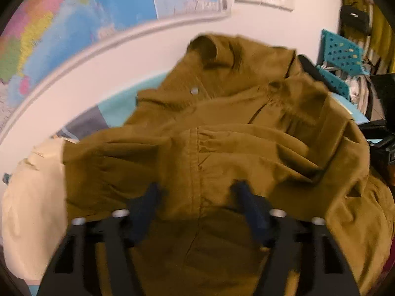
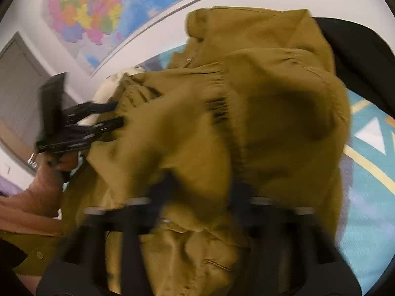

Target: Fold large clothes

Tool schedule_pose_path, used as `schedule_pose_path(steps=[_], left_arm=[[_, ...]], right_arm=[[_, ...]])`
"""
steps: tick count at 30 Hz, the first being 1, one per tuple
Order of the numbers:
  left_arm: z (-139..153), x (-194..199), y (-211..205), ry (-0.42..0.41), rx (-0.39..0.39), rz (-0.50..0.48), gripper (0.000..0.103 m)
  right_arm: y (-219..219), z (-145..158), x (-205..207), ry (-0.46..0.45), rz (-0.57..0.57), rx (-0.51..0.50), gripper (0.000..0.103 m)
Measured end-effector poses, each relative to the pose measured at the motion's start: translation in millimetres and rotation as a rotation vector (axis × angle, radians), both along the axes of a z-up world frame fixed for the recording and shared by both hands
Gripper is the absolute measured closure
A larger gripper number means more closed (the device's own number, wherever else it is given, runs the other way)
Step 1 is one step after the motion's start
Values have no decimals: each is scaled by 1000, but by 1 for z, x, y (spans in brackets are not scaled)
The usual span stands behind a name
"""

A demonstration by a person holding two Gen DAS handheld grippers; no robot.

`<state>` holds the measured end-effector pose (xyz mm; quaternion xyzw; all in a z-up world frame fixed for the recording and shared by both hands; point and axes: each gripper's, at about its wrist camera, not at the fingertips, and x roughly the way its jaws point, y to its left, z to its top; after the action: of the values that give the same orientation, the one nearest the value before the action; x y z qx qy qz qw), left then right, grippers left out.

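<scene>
**Mustard jacket bunched over a patterned blue surface**

Mustard-brown cloth is filling both views: the jacket (image 1: 222, 133) is lying in heaped folds, its collar end bunched toward the wall and a pale snap (image 1: 194, 90) showing beside the placket. The surface under it, pale blue with triangles and yellow lines (image 2: 370, 153), is showing only along the jacket's right edge and in a strip by the wall; what kind of surface it is I cannot tell.

The left hand-held gripper (image 1: 197, 190) is hovering with its blue fingers (image 1: 148, 197) partly spread over the placket seam, nothing pinched between them. In the right wrist view it is poking in at the jacket's left edge, with the person's hand (image 2: 47, 185) behind it. The right hand-held gripper (image 2: 202, 185) is blurred, its fingers sinking into a fold; they are standing almost together, seemingly pinching the jacket.

A cream cloth (image 1: 32, 192) is lying just beside the jacket's left edge. Maps (image 1: 61, 29) are covering the wall behind. Teal perforated crates (image 1: 343, 54) and dark clutter are crowding the right side, and a black rounded shape (image 2: 358, 56) is sitting just beyond the jacket's far right edge.
</scene>
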<state>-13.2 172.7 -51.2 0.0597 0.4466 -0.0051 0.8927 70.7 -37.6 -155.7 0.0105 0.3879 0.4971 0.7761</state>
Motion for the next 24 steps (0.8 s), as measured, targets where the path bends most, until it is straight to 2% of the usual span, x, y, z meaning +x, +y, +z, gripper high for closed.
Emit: schedule_pose_path(steps=[1, 3, 4, 7, 9, 10, 11, 13, 15, 16, 19, 20, 21, 22, 24], left_arm=[[-2, 3, 1, 7, -3, 13, 65], [0, 7, 5, -10, -24, 36, 79], [3, 5, 6, -28, -33, 39, 82], [16, 3, 12, -98, -72, 67, 83], [22, 3, 15, -153, -80, 104, 82], [21, 5, 16, -156, -84, 118, 81], [18, 8, 14, -148, -76, 128, 80], [5, 17, 9, -115, -3, 150, 73], [-5, 22, 8, -92, 34, 160, 66], [-10, 24, 9, -78, 36, 164, 64], [-6, 18, 17, -84, 18, 189, 50], [-4, 15, 21, -90, 9, 199, 40], [1, 10, 26, -100, -13, 209, 36], [7, 2, 33, -125, -56, 209, 36], [13, -7, 40, -151, -90, 215, 35]], right_arm=[[-3, 8, -3, -31, 1, 4, 95], [-16, 27, -8, -97, -34, 1, 97], [-23, 36, -9, -120, -50, 11, 97], [-45, 72, -12, -273, -158, -67, 97], [-50, 84, -6, -312, -192, -124, 96], [-48, 82, 1, -306, -205, -155, 92], [-45, 74, 10, -287, -226, -195, 86], [-37, 53, 25, -233, -209, -257, 84], [-26, 31, 39, -189, -245, -316, 64], [-27, 24, 43, -172, -260, -326, 45], [-38, 21, 45, -150, -284, -245, 44], [-45, 26, 42, -154, -297, -205, 44], [-54, 33, 36, -176, -324, -162, 44], [-58, 40, 31, -197, -346, -135, 44], [-69, 57, 14, -268, -375, -61, 43]])
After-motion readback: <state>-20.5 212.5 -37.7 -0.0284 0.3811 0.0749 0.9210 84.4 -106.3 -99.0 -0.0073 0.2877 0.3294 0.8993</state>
